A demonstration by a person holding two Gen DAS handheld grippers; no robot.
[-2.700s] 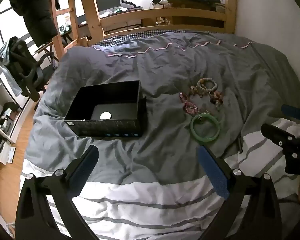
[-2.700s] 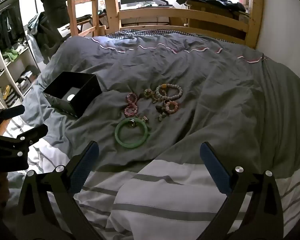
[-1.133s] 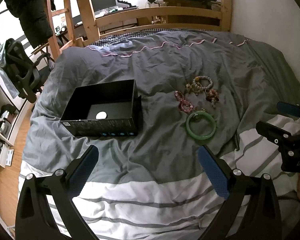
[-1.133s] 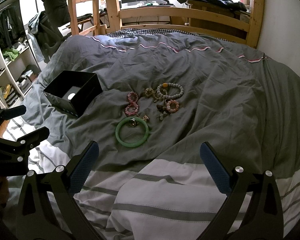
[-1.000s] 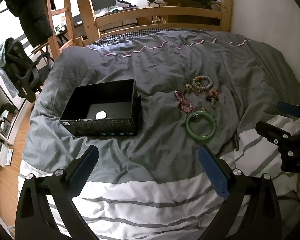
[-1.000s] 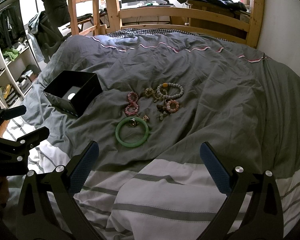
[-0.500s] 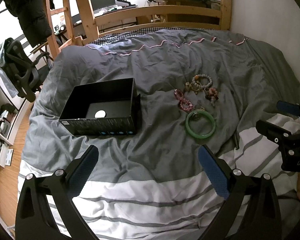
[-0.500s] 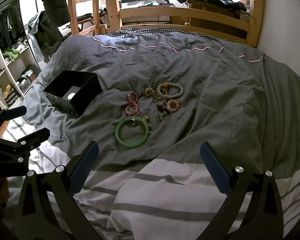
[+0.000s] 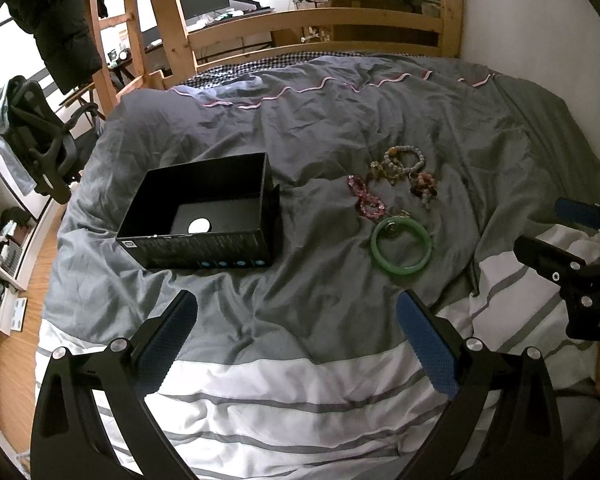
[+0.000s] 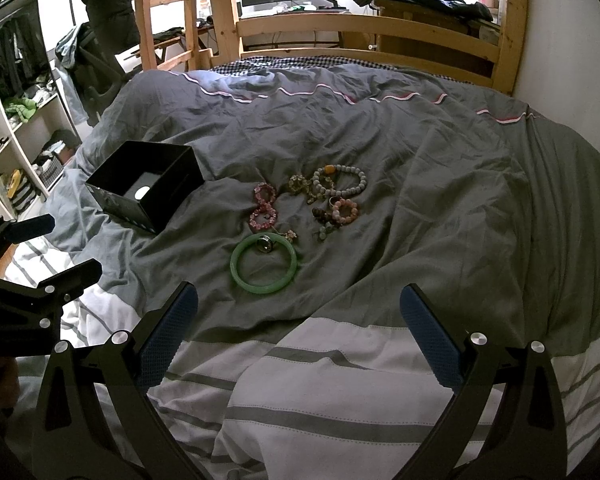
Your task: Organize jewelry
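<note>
An open black box sits on the grey duvet, with a small white round thing inside. To its right lies a green bangle with a small ring inside its loop. Behind it lie a pink bead bracelet, a pale bead bracelet and several smaller bead pieces. My left gripper is open and empty, hovering near the bed's front. My right gripper is open and empty, in front of the bangle.
The duvet is wrinkled grey with white stripes at the front. A wooden bed frame and ladder stand behind. An office chair and shelves stand left. A white wall runs along the right.
Both grippers have stayed open with only a slight drift of the left view. Nothing on the bed has moved.
</note>
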